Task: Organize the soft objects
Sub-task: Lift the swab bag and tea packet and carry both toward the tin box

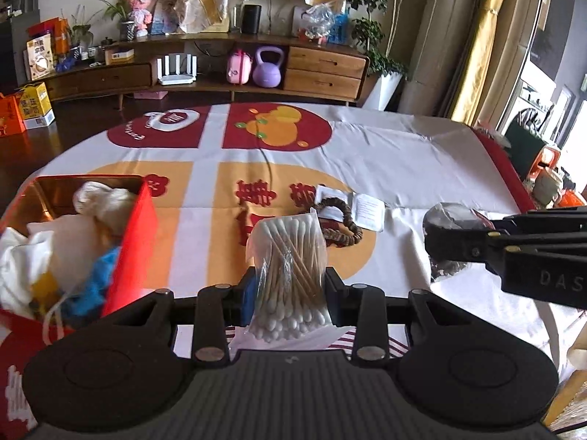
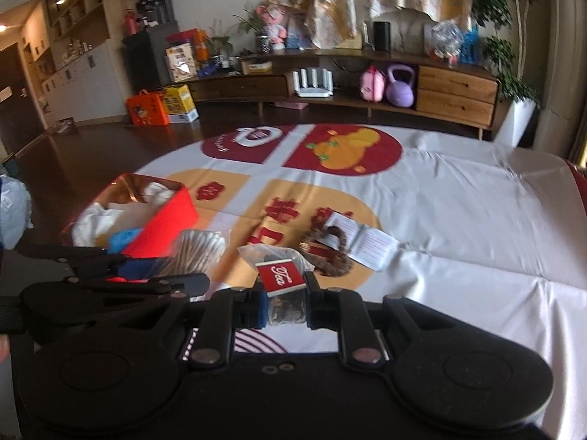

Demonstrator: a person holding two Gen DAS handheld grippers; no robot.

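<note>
My left gripper [image 1: 290, 288] is shut on a clear bag of cotton swabs [image 1: 288, 264] and holds it above the table, right of the red box [image 1: 134, 242]. The box holds white cloth, yarn and blue and yellow soft items. My right gripper [image 2: 285, 302] is shut on a tea bag packet [image 2: 280, 275] with a red "Tea" label. It also shows at the right of the left wrist view [image 1: 455, 231]. The swab bag also shows in the right wrist view [image 2: 196, 249], next to the box [image 2: 161, 220].
A brown braided ring [image 1: 343, 225] and a white leaflet [image 1: 368, 211] lie mid-table on the red, orange and white cloth [image 1: 403, 168]. A wooden sideboard [image 1: 323, 69] stands beyond the far edge. The table's right edge drops off near a window.
</note>
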